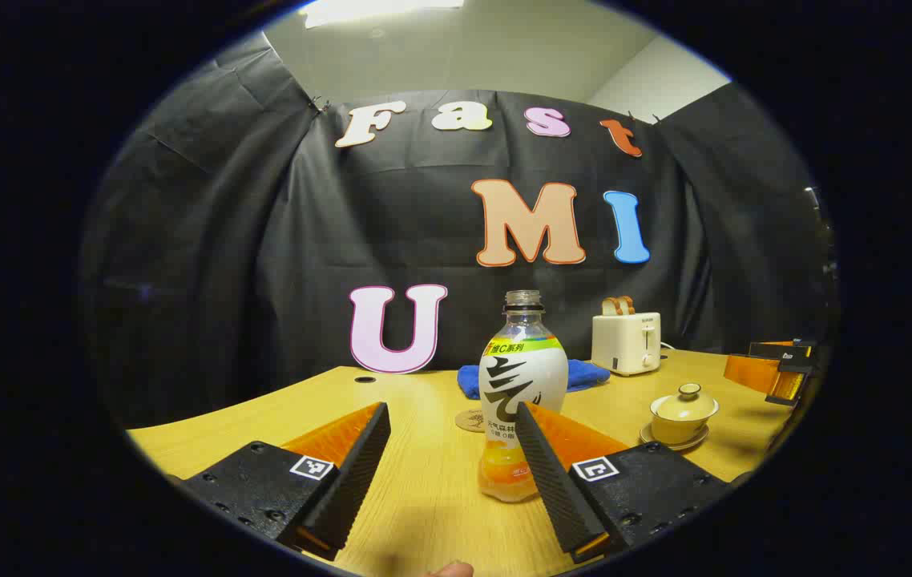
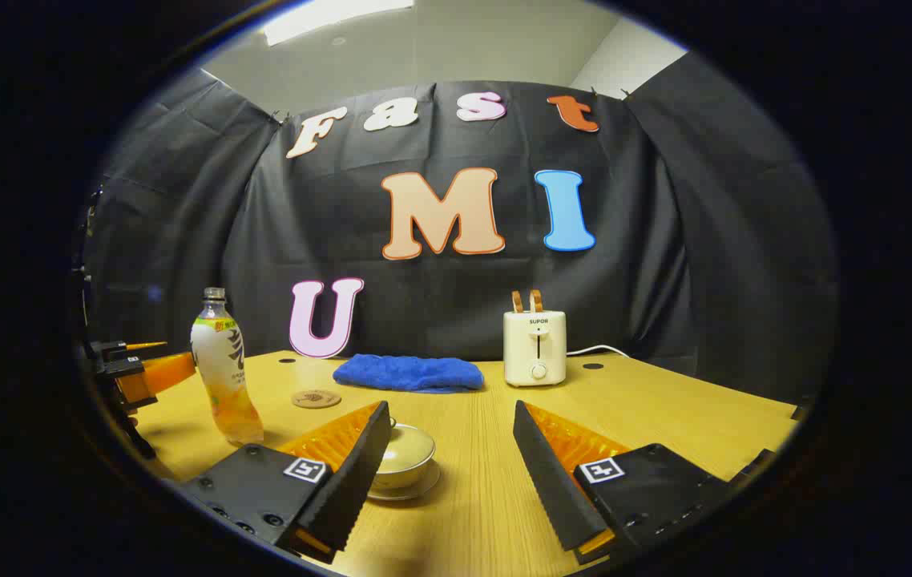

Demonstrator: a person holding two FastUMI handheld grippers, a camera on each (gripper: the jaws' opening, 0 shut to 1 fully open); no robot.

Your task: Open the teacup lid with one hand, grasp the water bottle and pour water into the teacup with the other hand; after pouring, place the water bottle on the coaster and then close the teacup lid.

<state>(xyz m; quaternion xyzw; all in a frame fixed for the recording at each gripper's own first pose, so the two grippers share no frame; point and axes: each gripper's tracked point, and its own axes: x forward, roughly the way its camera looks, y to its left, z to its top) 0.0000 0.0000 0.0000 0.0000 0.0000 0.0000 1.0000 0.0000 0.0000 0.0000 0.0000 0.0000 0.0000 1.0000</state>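
Note:
An uncapped water bottle with a little orange liquid stands upright on the wooden table, just ahead of my left gripper, which is open and empty; its right finger covers the bottle's lower right side. A round coaster lies just behind the bottle. The lidded teacup sits on its saucer to the right. In the right gripper view the teacup is close ahead, partly behind the left finger of my open right gripper. The bottle and coaster stand further left.
A blue towel and a white toaster with bread slices stand at the back of the table, near the black wall. The other gripper shows at the edge of each view: left gripper, right gripper.

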